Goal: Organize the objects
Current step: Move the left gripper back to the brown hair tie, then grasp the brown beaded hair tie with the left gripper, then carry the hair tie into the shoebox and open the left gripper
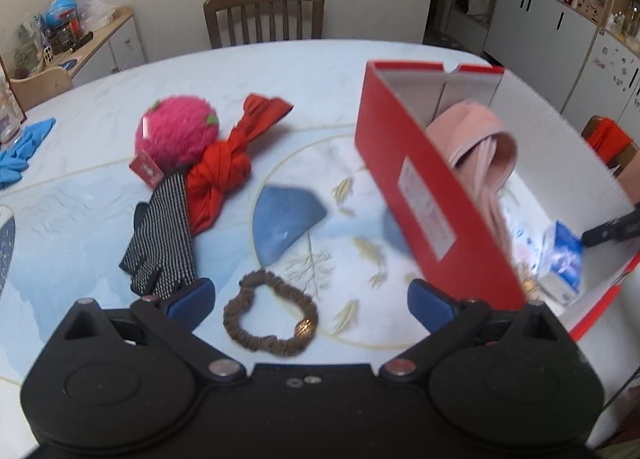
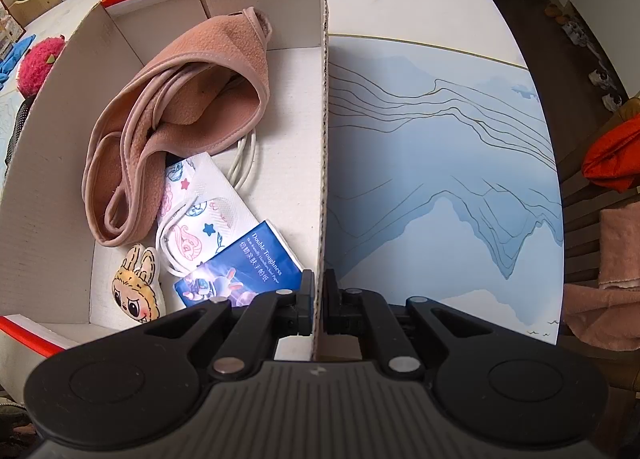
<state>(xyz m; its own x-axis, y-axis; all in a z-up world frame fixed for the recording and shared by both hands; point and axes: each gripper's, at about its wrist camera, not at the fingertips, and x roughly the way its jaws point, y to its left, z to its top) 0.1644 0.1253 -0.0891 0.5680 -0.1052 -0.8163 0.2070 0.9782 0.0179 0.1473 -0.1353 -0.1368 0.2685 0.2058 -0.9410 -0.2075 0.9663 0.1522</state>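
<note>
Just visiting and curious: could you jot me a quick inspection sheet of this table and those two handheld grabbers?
Surface: table, pale blue mountain print.
Job's things: red box holding pink cloth, tissue pack, doll; hair tie, glove, knotted red cloth, pink ball lie outside.
Clutter: blue cloth at far edge.
Grippers: left gripper jaws wide, over hair tie; right gripper jaws clamped on box wall.
Cables: white cord in box.
Surroundings: chair, cabinets.

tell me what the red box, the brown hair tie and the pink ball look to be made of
Red box: corrugated cardboard, going by the fluted cut edge, red outside, plain white inside.
Brown hair tie: gathered fabric, probably over elastic, matte and ruffled, with a small gold bead.
Pink ball: fuzzy plush or yarn, shaggy surface.
</note>
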